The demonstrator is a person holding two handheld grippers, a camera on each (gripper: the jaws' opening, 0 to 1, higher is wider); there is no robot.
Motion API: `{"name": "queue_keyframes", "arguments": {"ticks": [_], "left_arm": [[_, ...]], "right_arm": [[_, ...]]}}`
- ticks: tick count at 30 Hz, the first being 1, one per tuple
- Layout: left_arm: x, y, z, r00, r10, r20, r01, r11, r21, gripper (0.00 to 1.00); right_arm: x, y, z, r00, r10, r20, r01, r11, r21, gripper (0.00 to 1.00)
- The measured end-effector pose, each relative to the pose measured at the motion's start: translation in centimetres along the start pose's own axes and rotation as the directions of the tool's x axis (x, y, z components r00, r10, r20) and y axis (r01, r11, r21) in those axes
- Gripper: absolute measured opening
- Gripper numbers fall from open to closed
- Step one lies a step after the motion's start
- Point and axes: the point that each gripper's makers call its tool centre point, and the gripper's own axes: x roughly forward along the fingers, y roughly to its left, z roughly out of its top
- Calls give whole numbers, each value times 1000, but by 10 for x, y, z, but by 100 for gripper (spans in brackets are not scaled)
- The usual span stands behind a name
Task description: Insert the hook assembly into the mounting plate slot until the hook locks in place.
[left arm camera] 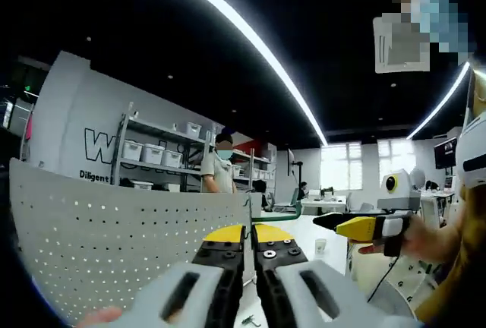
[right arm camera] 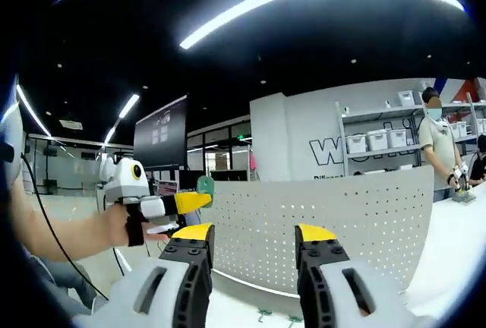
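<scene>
A big workshop hall with a black ceiling, long light strips and wall shelves of white bins lies behind a white table. A white perforated board stands upright on the table, just ahead of both tools.

In the left gripper view, the left tool has its yellow-tipped jaws closed together at the board's right edge; whether they pinch the edge cannot be told. The right tool comes in from the right, carried by a hand.

In the right gripper view, the right tool stands with jaws wide apart and nothing between them, facing the board. The left tool touches the board's left edge. A green piece shows just above it. A person stands near the shelves.
</scene>
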Motion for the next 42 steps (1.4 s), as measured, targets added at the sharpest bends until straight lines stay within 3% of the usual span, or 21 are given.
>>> {"name": "queue_keyframes", "arguments": {"ticks": [5, 8, 13, 17, 24, 29, 31, 34, 42], "left_arm": [[5, -8, 15, 998, 21, 66, -24, 999, 40, 4], [9, -16, 18, 997, 17, 71, -21, 998, 58, 4], [8, -21, 22, 996, 15, 90, -20, 998, 54, 4], [6, -21, 24, 991, 23, 131, -22, 1000, -8, 4], [0, -28, 22, 992, 26, 123, -26, 1000, -7, 4], [-2, -31, 23, 992, 48, 117, -54, 998, 46, 4], [-3, -30, 22, 992, 72, 104, -81, 993, 83, 4], [-4, -33, 26, 990, 69, 126, -78, 995, 69, 4], [-3, -35, 25, 991, 62, 123, -73, 993, 88, 4]], "right_arm": [[5, 12, 24, 999, 42, 33, -41, 999, -12, 31], [10, 19, 35, 996, 70, 50, -69, 997, -23, 29], [14, 27, 41, 993, 102, 56, -101, 994, -31, 26], [18, 34, 45, 991, 125, 49, -123, 991, -50, 24], [30, 56, 48, 984, 175, 30, -172, 982, -83, 20], [37, 66, 46, 978, 208, 20, -206, 976, -69, 18], [40, 68, 44, 977, 212, 7, -211, 975, -66, 17], [46, 66, 36, 977, 209, -29, -211, 975, -64, 14], [54, 65, 37, 977, 214, -22, -215, 975, -61, 7]]}}
